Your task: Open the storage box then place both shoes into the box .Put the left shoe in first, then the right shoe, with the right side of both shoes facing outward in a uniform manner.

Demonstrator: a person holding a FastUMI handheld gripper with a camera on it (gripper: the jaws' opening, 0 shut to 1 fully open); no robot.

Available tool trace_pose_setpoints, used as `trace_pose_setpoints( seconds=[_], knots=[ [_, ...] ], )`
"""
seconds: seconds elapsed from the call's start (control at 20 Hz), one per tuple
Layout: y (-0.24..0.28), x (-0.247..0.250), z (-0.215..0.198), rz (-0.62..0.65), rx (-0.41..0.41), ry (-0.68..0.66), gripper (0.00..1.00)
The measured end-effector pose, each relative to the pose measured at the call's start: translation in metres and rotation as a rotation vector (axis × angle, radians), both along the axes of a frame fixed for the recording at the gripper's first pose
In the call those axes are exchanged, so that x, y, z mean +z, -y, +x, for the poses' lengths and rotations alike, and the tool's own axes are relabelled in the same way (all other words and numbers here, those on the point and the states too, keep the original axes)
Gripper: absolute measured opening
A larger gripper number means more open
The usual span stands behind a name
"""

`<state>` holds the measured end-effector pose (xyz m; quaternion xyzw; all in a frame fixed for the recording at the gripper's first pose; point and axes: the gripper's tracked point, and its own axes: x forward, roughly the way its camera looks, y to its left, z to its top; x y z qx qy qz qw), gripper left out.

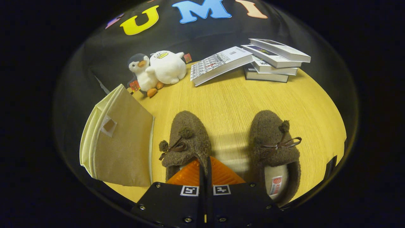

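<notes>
Two brown fuzzy shoes with pom-pom laces stand side by side on the wooden table [234,95], toes pointing away from me. The left shoe [186,139] lies just ahead of my fingers and partly under them. The right shoe [273,142] sits off to the right, its light lining showing. My gripper [205,162] is shut, fingertips pressed together over the left shoe's heel edge with nothing seen between them. A beige fabric storage box [121,142] stands left of the left shoe, its flap closed, with a small square tab [108,125] on it.
A plush penguin [142,74] and a white plush duck [167,66] sit beyond the box at the back. A leaning book [220,63] and a stack of books [273,60] lie at the back right. Bare wood runs between the shoes and the books.
</notes>
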<state>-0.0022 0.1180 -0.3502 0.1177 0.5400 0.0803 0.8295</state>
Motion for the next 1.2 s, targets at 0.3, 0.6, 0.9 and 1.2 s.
trace_pose_setpoints(
  seconds=[0.3, 0.6, 0.9, 1.2],
  knots=[
    [-0.017, 0.058, 0.023, 0.098, -0.060, 0.048, 0.02],
    [-0.050, 0.116, 0.041, 0.161, -0.047, 0.109, 0.02],
    [-0.108, 0.156, 0.054, 0.253, -0.028, 0.139, 0.02],
    [-0.174, 0.159, 0.049, 0.311, 0.016, 0.116, 0.02]
  ],
)
